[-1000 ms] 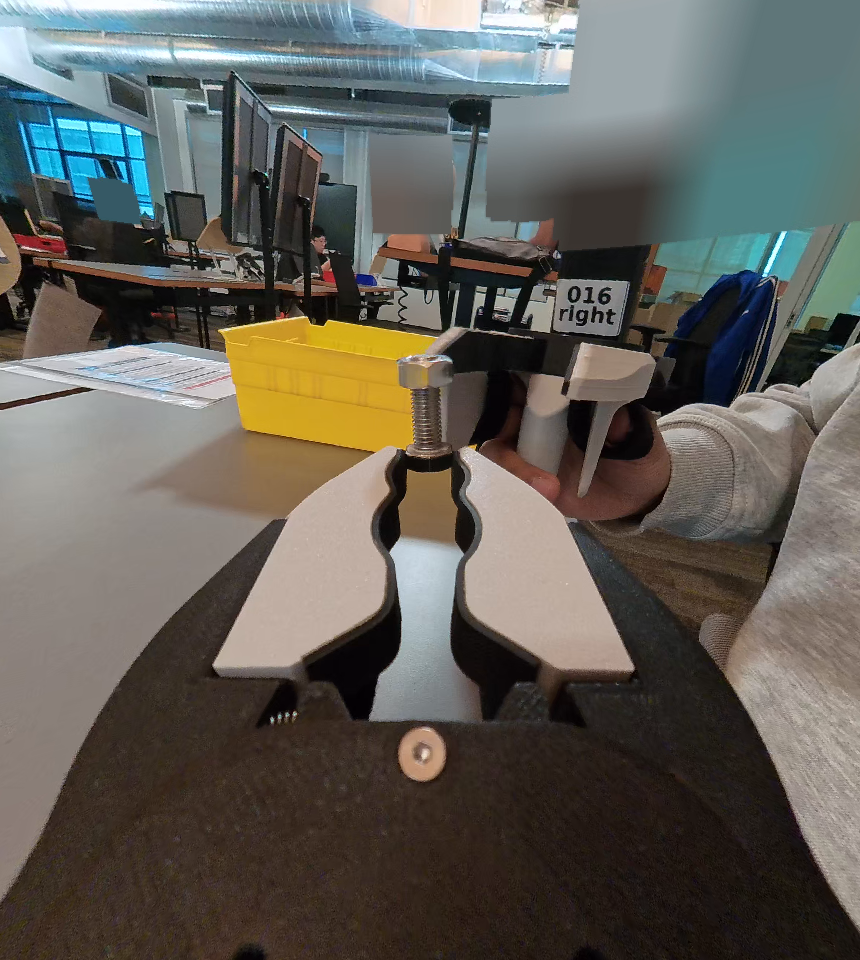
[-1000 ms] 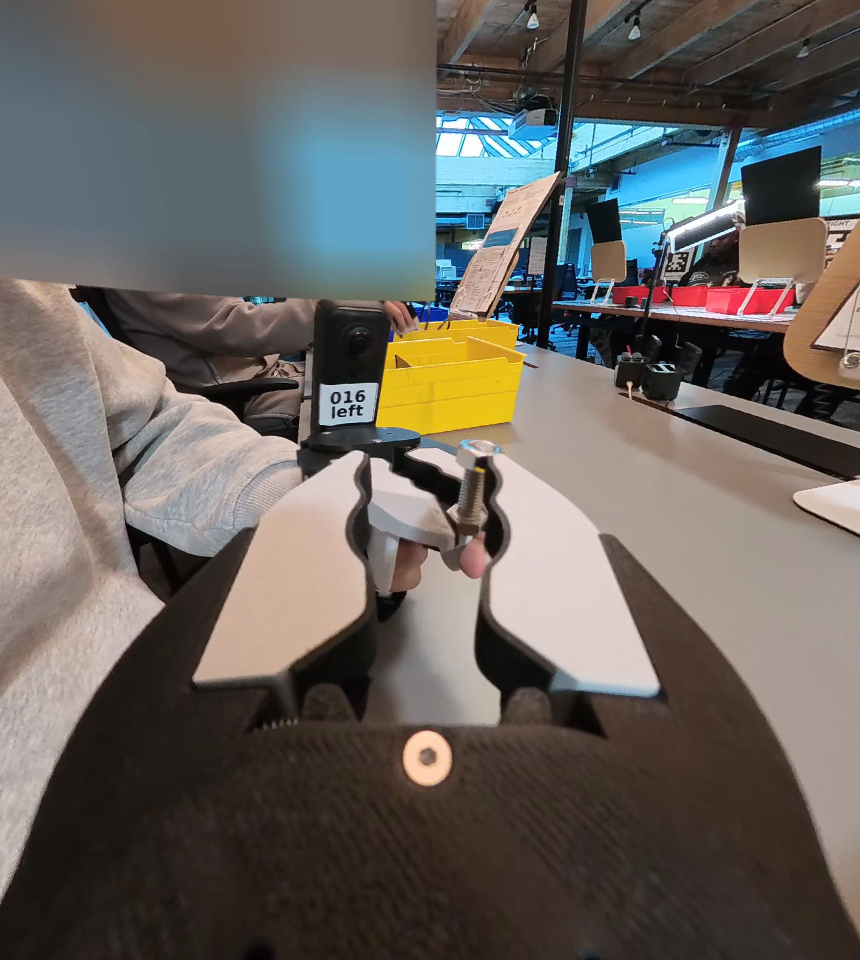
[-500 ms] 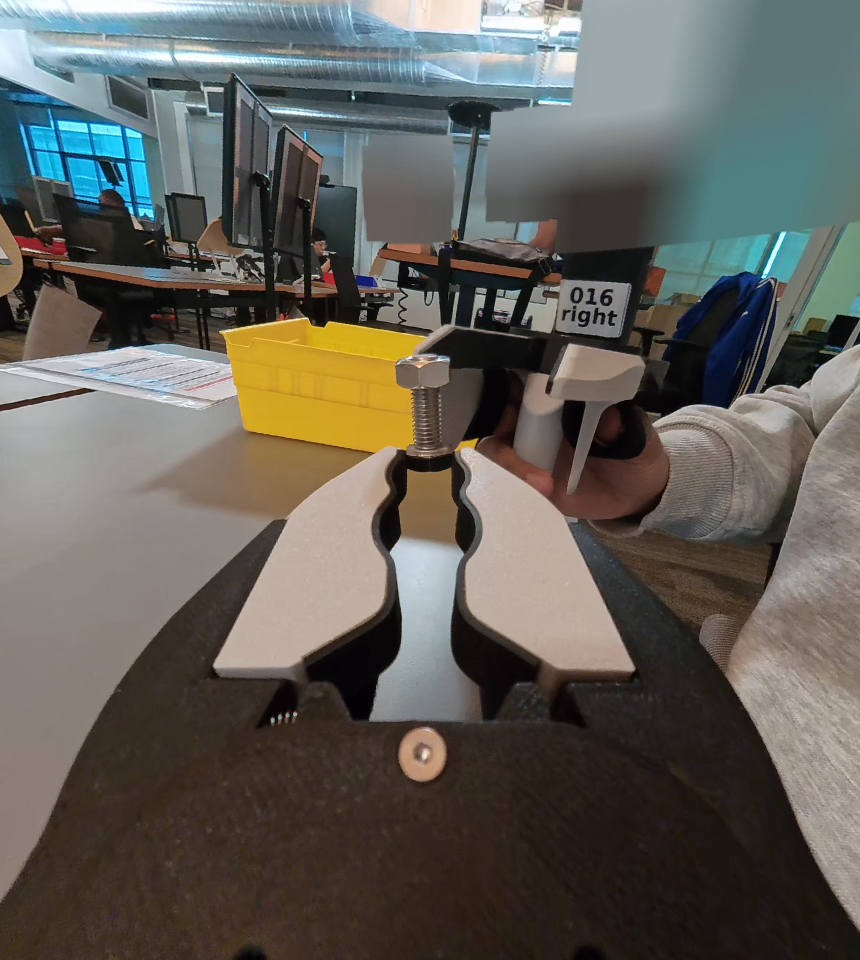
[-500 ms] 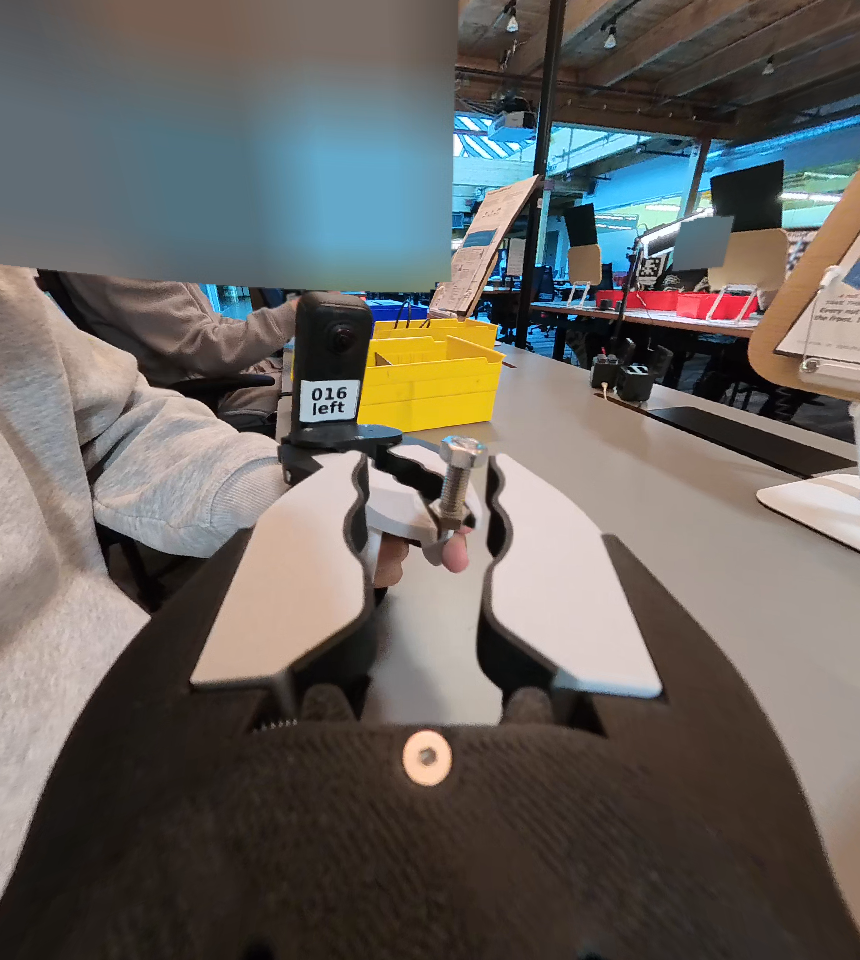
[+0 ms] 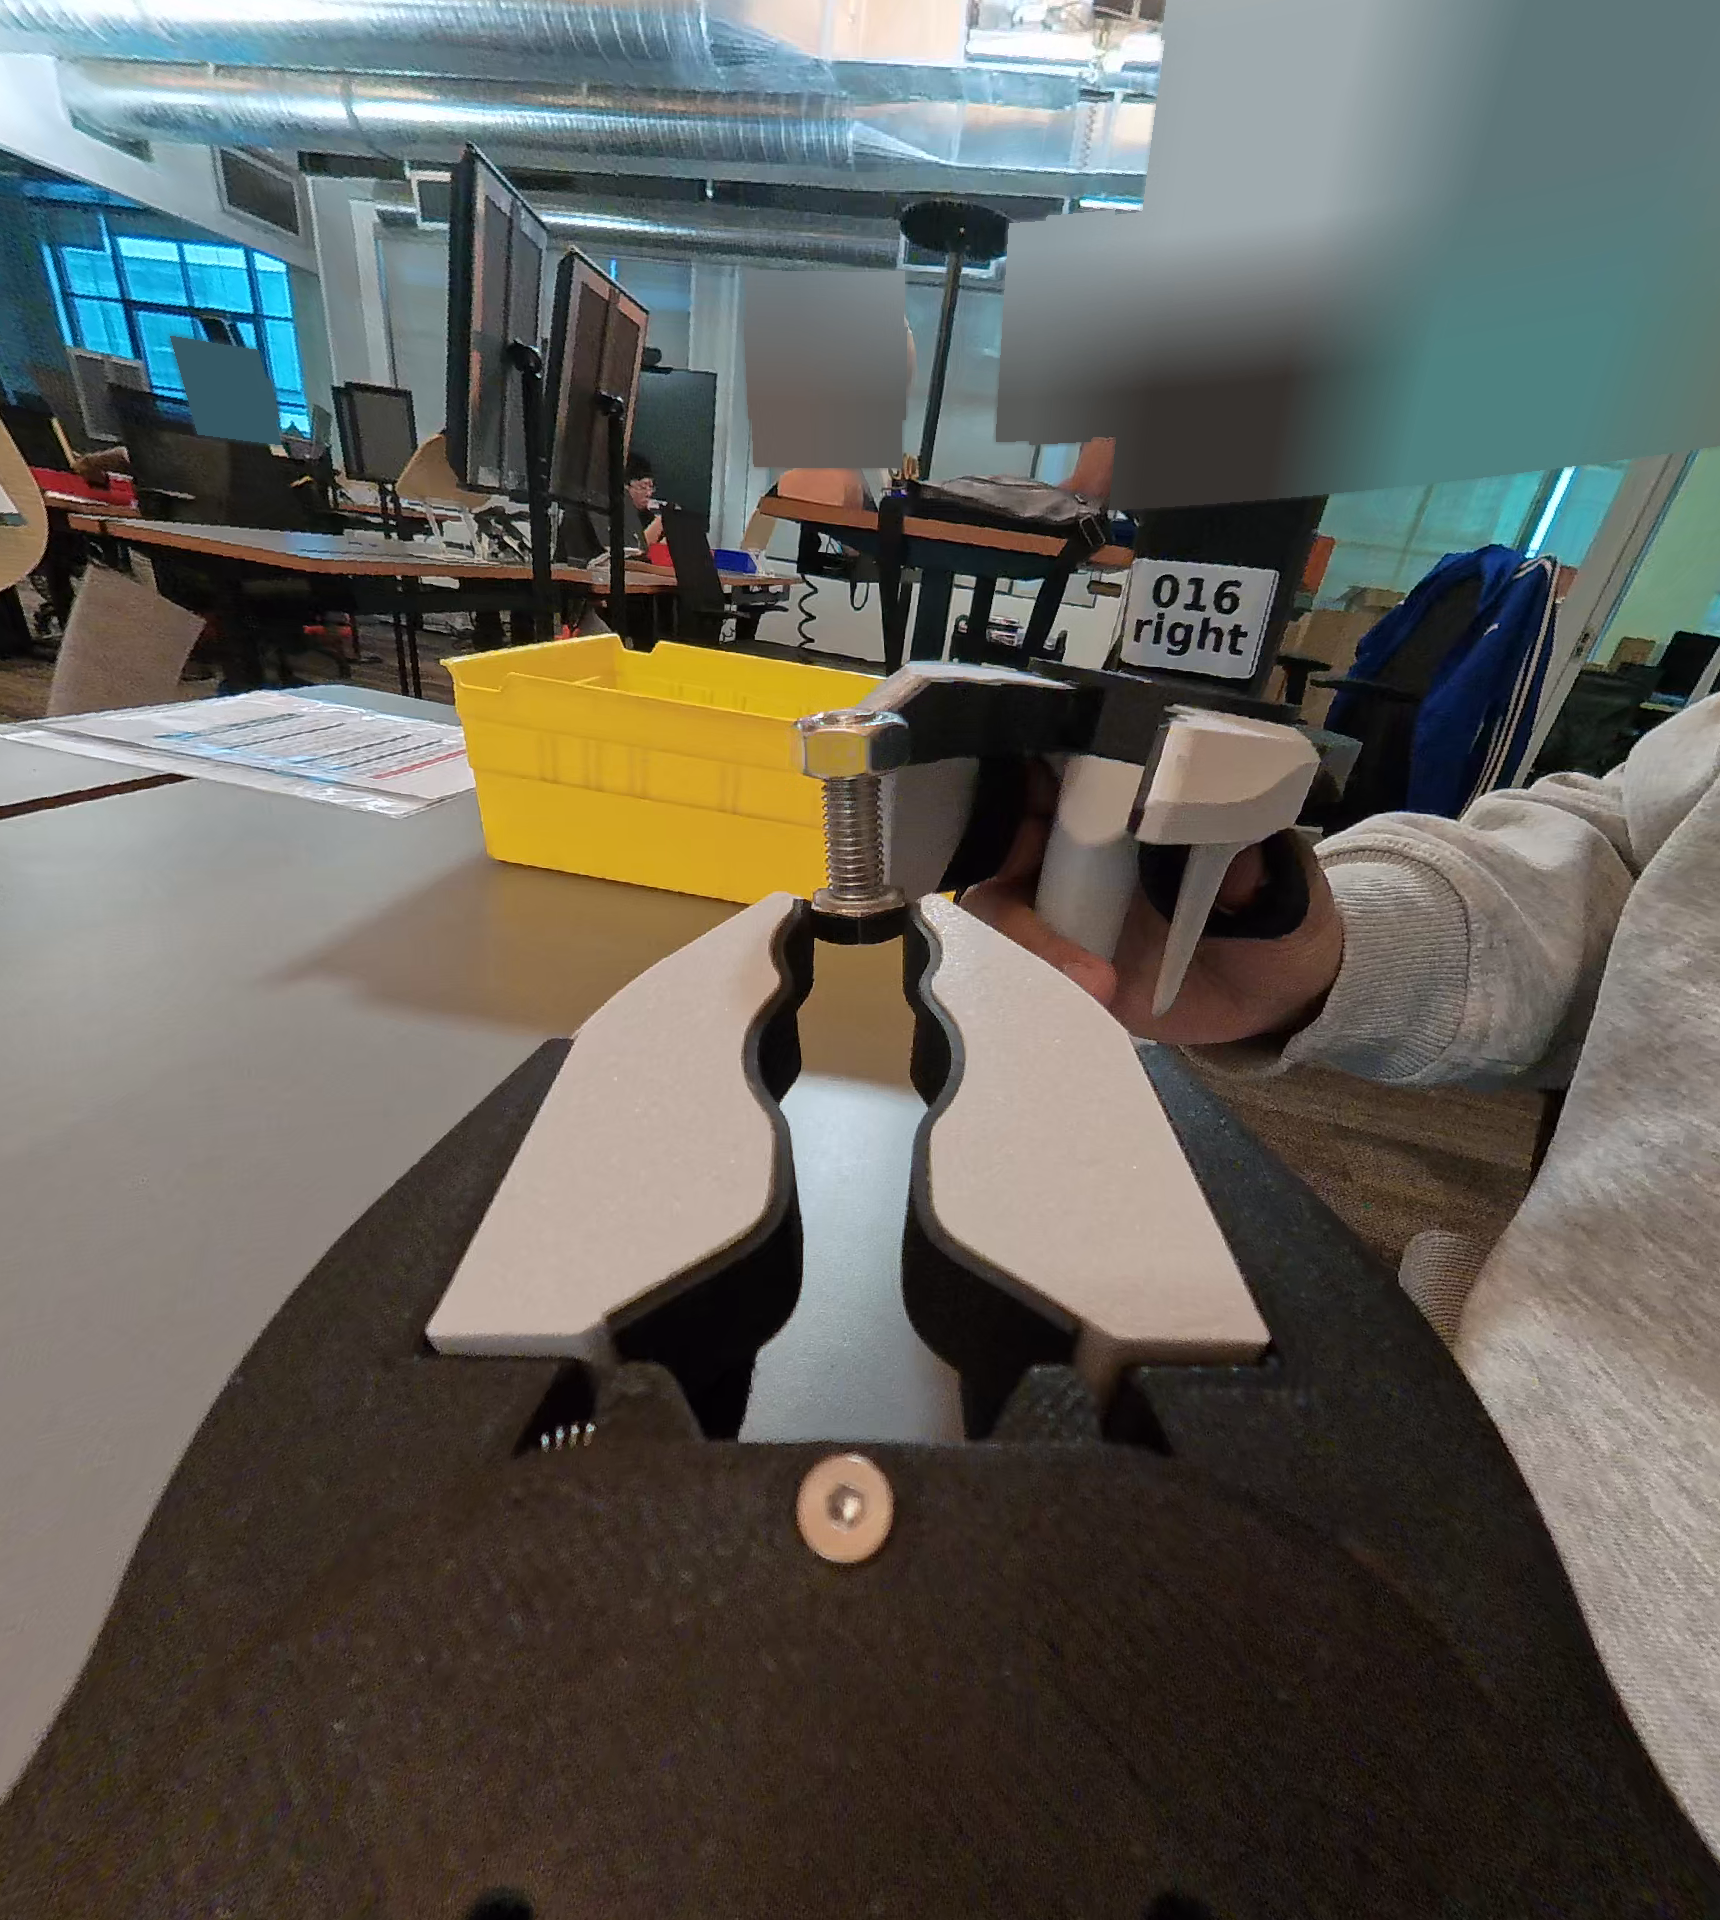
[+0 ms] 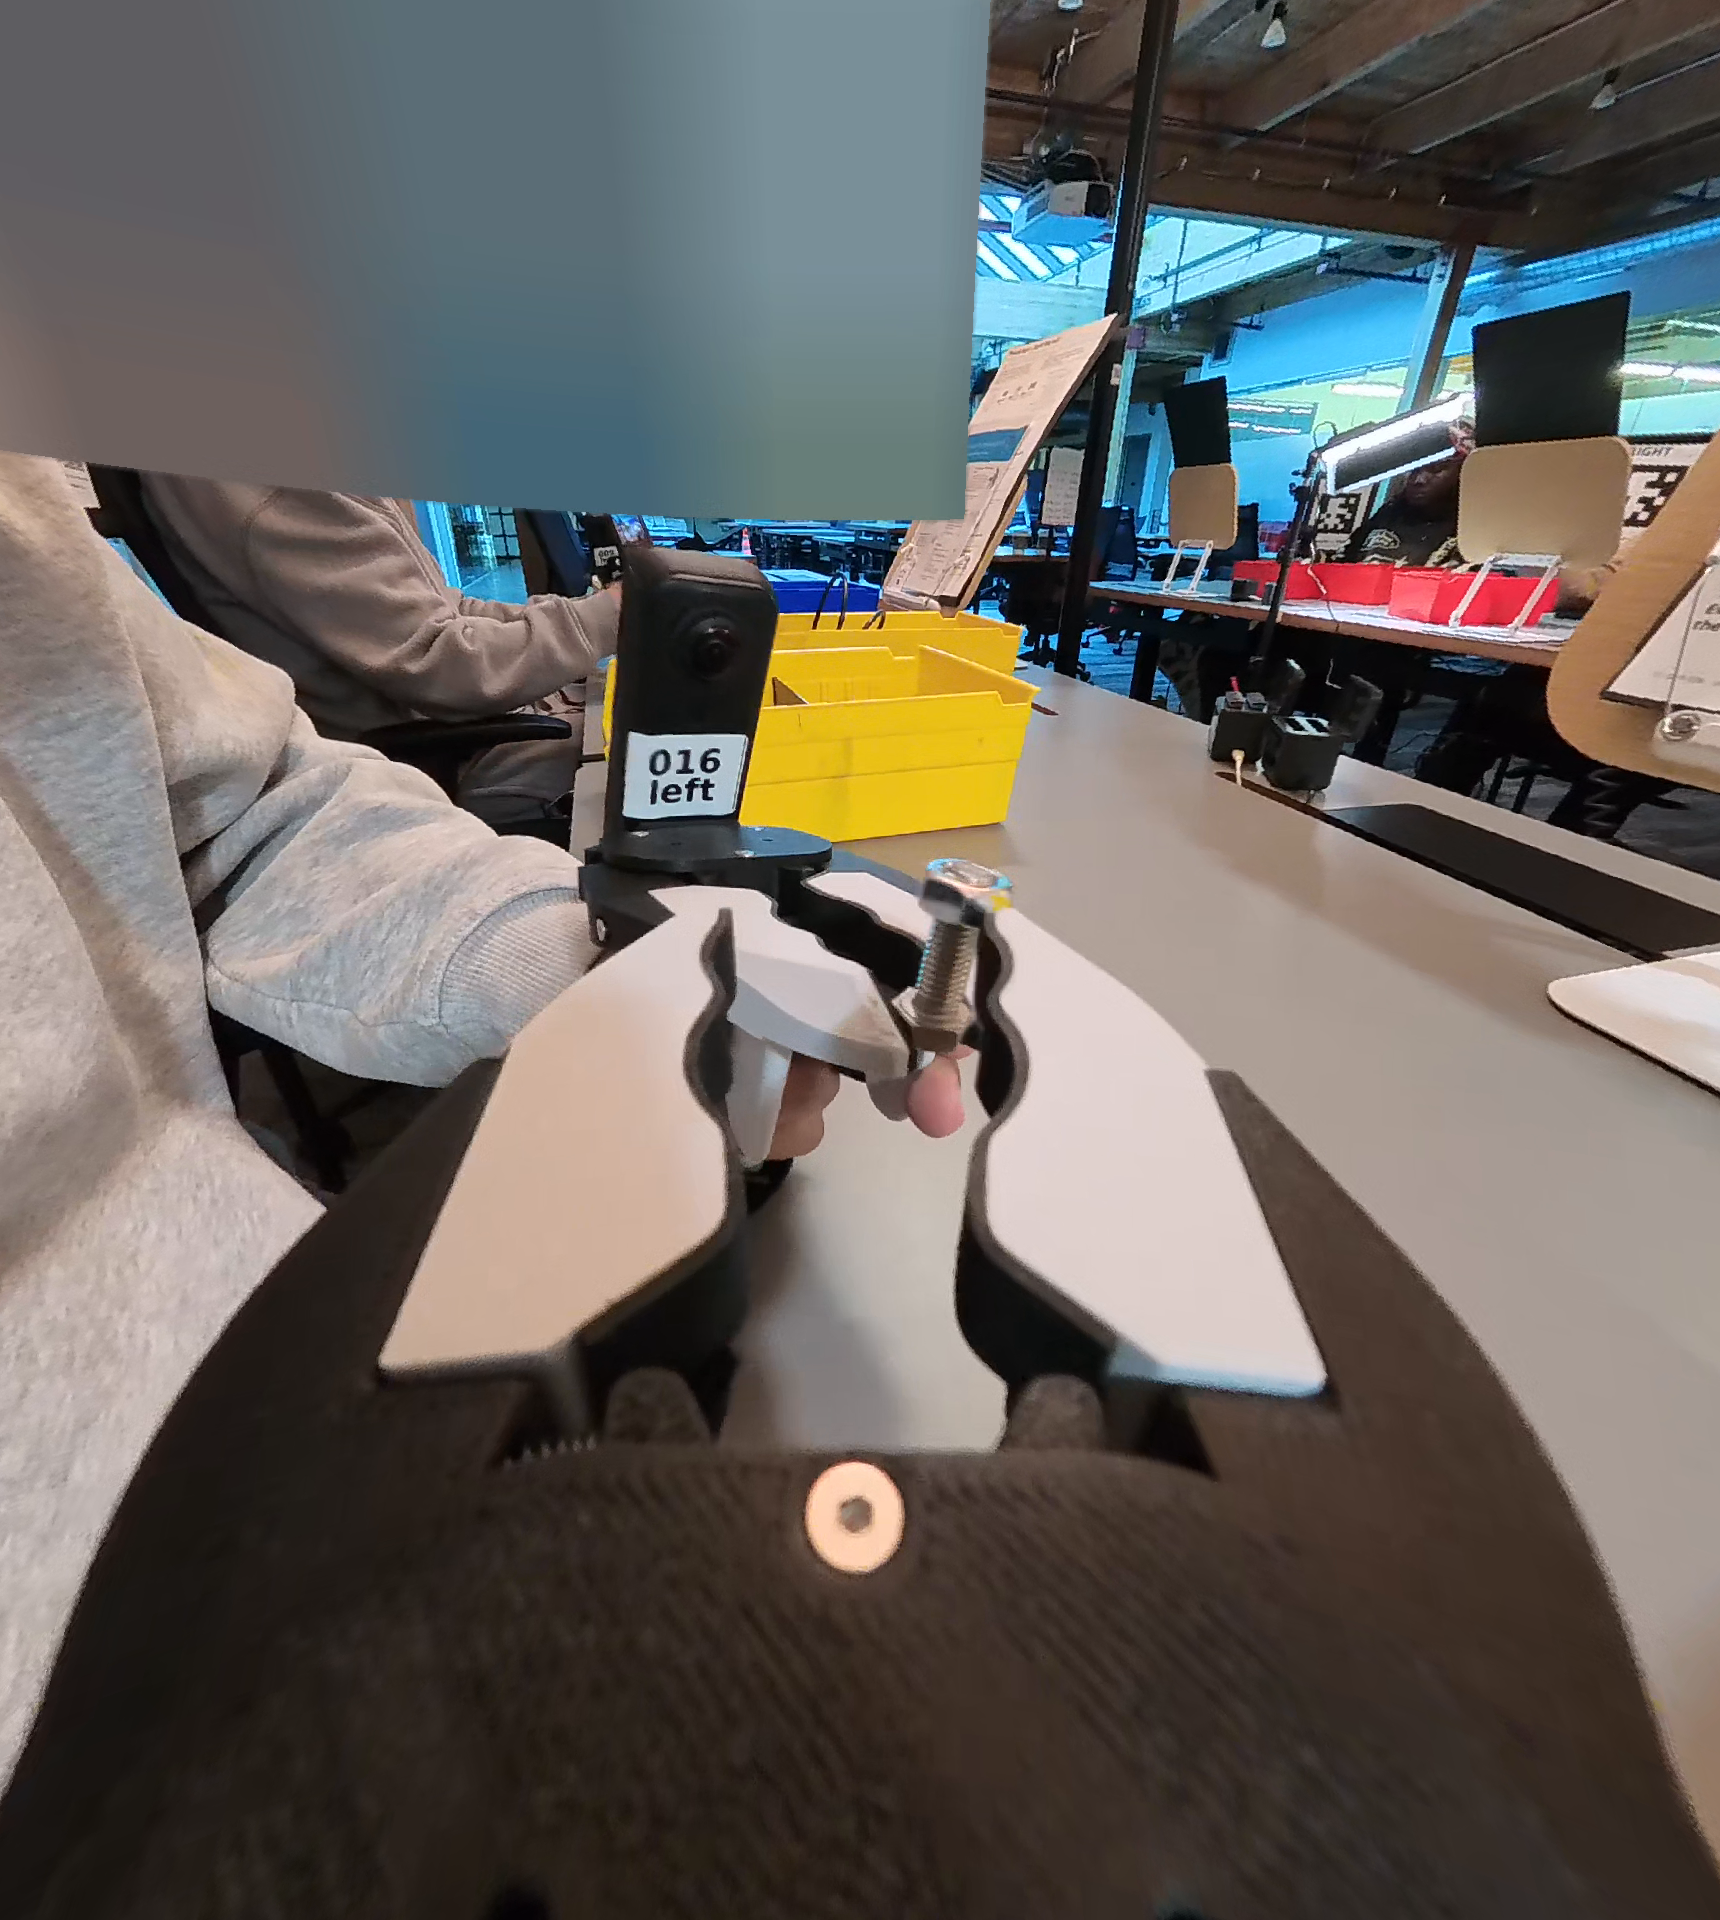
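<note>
Looking along my left gripper, I see a yellow bin on the grey table just behind the tips, a laminated sheet lying flat farther left, and monitors on stands across the room. From my right gripper, the same table carries another yellow bin behind my left hand, a white stand with a board at the right edge, and small black blocks farther back. The camera on the left tool and my grey sleeve block much of the left side. My left gripper is nearly closed, its tips pinching a dark nut at the foot of a silver bolt, which stands upright above the table with threads bare and hex head on top. My right gripper, narrowly parted in its own view, sits at the bolt's head; I cannot tell whether it grips it.
</note>
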A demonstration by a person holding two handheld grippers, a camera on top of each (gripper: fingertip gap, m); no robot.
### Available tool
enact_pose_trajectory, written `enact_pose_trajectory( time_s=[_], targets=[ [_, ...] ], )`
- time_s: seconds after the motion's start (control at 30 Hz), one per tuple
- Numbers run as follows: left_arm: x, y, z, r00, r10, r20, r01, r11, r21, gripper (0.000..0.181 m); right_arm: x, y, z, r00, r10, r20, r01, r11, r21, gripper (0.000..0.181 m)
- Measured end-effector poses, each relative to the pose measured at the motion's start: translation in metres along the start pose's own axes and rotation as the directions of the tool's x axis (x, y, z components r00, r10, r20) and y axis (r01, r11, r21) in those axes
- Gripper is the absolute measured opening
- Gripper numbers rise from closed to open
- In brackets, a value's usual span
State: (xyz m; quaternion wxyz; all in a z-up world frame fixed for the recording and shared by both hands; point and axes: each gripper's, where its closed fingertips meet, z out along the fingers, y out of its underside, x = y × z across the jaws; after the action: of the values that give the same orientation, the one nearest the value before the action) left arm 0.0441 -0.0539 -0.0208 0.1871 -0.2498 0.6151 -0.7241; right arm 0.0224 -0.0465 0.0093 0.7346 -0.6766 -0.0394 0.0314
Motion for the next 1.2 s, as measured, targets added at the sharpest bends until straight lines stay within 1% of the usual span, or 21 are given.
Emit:
enact_pose_trajectory(
  time_s=[0.17,0.3,0.47,0.57,0.83,1.03,1.2],
  targets=[
    [-0.0007,-0.0001,-0.0001,1.000,-0.003,0.002,0.003,1.000,0.001,0.017,-0.0022,-0.0021,-0.0004,1.000,-0.011,0.009,0.011,1.000,0.008,0.042],
    [0.0002,0.0001,0.0001,1.000,0.002,-0.001,-0.002,1.000,-0.001,0.017,0.0015,-0.0053,-0.0026,1.000,-0.016,-0.013,0.016,1.000,0.021,0.041],
    [0.0016,0.0002,0.0002,1.000,0.004,-0.010,-0.004,1.000,-0.001,0.017,0.0043,-0.0024,-0.0012,1.000,0.009,-0.021,-0.008,1.000,0.017,0.051],
    [0.0029,0.0005,0.0006,1.000,0.008,-0.016,-0.008,1.000,-0.004,0.017,0.0024,0.0010,0.0010,1.000,0.003,-0.014,-0.003,1.000,0.000,0.053],
    [0.0015,0.0003,0.0004,1.000,-0.001,-0.010,0.001,1.000,-0.001,0.017,-0.0005,0.0012,0.0011,1.000,-0.014,-0.006,0.014,1.000,-0.008,0.050],
    [-0.0015,0.0000,-0.0003,1.000,-0.016,0.000,0.016,1.000,0.003,0.017,-0.0032,-0.0008,0.0005,1.000,-0.019,0.008,0.019,1.000,0.002,0.043],
    [-0.0007,0.0001,-0.0001,1.000,-0.014,-0.003,0.014,1.000,0.002,0.017,0.0014,-0.0048,-0.0022,0.999,-0.031,-0.021,0.032,0.999,0.018,0.043]
  ],
)
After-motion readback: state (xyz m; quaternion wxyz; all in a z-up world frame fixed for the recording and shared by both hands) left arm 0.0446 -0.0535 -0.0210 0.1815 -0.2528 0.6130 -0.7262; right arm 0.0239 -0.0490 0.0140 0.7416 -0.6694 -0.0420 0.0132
